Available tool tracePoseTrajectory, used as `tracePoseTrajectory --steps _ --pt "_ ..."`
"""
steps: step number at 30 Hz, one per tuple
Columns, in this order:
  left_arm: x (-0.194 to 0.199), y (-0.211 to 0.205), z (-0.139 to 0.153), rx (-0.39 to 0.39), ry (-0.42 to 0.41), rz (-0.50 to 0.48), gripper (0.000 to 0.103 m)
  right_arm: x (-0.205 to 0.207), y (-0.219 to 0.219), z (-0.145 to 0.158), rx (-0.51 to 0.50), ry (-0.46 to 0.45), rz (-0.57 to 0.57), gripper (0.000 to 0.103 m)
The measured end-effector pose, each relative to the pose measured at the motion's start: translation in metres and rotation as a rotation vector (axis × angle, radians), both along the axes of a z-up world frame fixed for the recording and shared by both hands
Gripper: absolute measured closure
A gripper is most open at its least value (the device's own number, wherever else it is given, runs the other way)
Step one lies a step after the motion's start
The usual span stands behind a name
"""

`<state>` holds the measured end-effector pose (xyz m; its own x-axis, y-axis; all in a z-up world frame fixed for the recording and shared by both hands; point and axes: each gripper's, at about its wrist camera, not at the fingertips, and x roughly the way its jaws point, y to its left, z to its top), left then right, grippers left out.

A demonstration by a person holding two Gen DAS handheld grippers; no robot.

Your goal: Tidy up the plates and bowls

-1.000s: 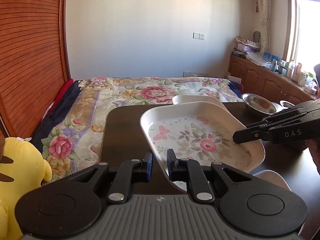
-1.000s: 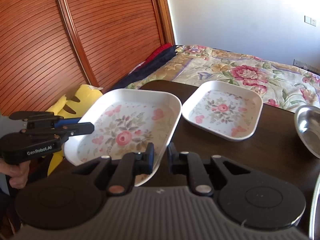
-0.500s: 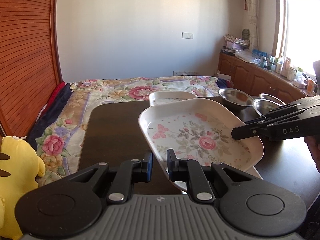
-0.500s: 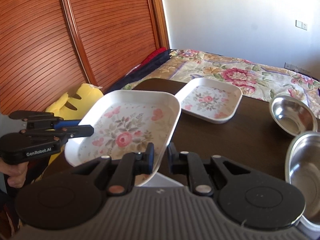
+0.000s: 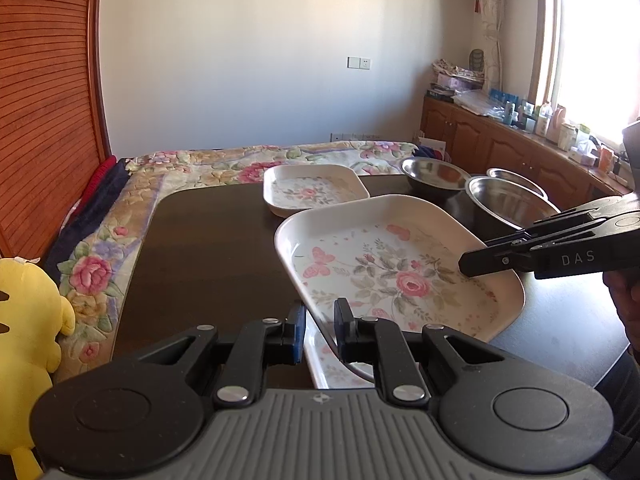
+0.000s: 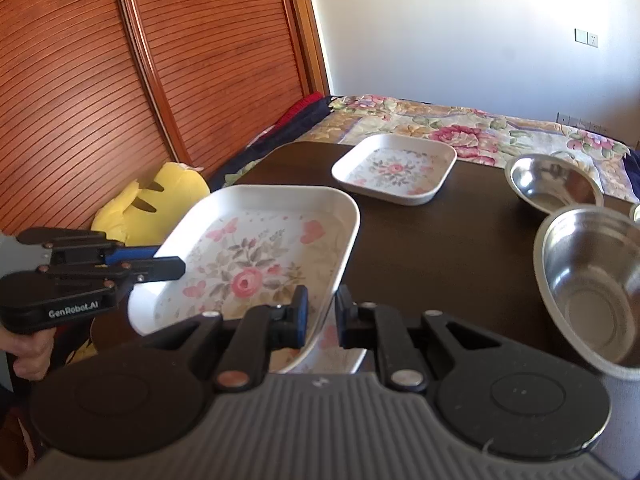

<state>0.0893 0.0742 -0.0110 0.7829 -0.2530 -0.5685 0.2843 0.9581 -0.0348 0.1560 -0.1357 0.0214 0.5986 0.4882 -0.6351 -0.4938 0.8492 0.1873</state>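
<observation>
A white square floral plate (image 5: pixel 396 268) (image 6: pixel 256 256) is held in the air above the dark table (image 5: pixel 208 248) (image 6: pixel 432 248). My left gripper (image 5: pixel 319 326) is shut on its near left rim. My right gripper (image 6: pixel 320 316) is shut on its right rim; it also shows in the left wrist view (image 5: pixel 476 260). Another floral plate (image 5: pixel 324 364) (image 6: pixel 340 340) lies on the table just under the held one, mostly hidden. A third floral plate (image 5: pixel 314 190) (image 6: pixel 396 168) sits at the far side of the table.
Steel bowls (image 5: pixel 434 176) (image 5: pixel 508 202) (image 6: pixel 554 180) (image 6: pixel 596 284) stand at the table's right. A flowered bed (image 5: pixel 120 240) lies beyond and left of the table. A yellow plush toy (image 5: pixel 28 312) (image 6: pixel 156 200) sits at the left. Wooden slatted doors (image 6: pixel 140 72) stand behind.
Both grippers have pulled the held plate back towards me and away from the far plate. More of the table and the steel bowls have come into view.
</observation>
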Motion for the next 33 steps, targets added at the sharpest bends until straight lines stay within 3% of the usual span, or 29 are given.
tracePoseTrajectory --steps 33 --pt "0.000 -0.009 -0.038 -0.009 0.075 0.011 0.086 -0.039 -0.005 -0.038 -0.049 -0.017 -0.013 0.087"
